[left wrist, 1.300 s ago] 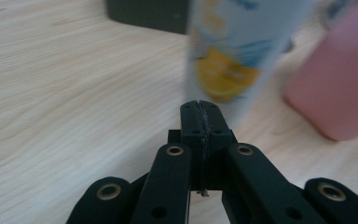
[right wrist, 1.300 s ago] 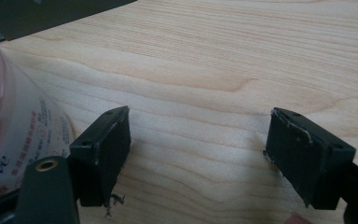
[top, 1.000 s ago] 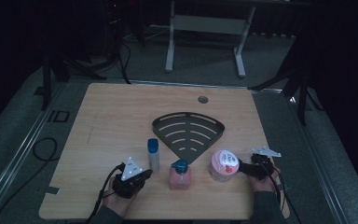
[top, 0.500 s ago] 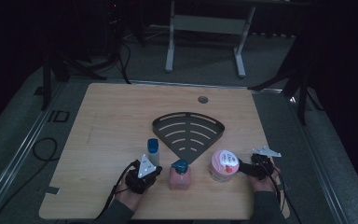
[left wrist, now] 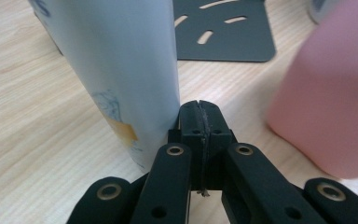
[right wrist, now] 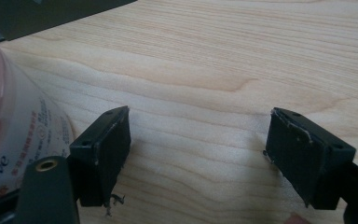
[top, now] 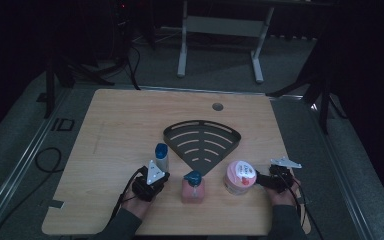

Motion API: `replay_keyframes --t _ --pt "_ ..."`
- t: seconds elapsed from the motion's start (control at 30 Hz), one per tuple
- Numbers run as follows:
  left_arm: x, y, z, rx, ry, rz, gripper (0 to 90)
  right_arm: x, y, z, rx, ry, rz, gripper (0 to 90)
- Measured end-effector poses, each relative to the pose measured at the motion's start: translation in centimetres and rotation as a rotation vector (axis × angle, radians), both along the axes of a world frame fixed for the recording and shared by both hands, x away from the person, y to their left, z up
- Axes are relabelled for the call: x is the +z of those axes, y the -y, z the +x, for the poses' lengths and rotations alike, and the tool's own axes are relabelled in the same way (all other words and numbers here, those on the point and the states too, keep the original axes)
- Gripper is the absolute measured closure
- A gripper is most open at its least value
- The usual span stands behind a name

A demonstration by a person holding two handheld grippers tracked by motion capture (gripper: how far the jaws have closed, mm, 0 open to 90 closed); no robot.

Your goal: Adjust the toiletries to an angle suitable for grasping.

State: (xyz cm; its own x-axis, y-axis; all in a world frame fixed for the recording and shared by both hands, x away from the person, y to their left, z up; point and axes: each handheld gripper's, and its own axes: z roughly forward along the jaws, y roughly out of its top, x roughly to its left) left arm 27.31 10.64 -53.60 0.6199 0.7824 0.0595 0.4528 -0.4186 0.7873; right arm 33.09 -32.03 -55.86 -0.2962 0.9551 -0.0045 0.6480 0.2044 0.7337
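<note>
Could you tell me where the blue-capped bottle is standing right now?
In the high view the blue-capped bottle stands upright near the table's front, left of the dark fan-shaped rack, just ahead of the left gripper.

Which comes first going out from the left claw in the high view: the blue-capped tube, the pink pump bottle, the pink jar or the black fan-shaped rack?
From the left claw:
1. Blue-capped tube, right at its tip.
2. Pink pump bottle, just to its right.
3. Black fan-shaped rack, farther up the table.
4. Pink jar, far right, beside the right claw.

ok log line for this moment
left gripper: shut, beside blue-capped bottle | right gripper: open, beside pink jar
</note>
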Motion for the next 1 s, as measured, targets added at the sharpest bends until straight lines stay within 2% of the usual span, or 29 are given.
replay_keyframes --t 0.73,1.0 --pt "-0.7 -0.9 3.1 0.057 0.012 0.035 90.0 0.0 0.0 0.0 0.001 0.000 -0.001 21.5" --pt "-0.8 -0.8 3.4 0.063 0.012 0.035 90.0 0.0 0.0 0.0 0.002 0.000 -0.001 21.5"
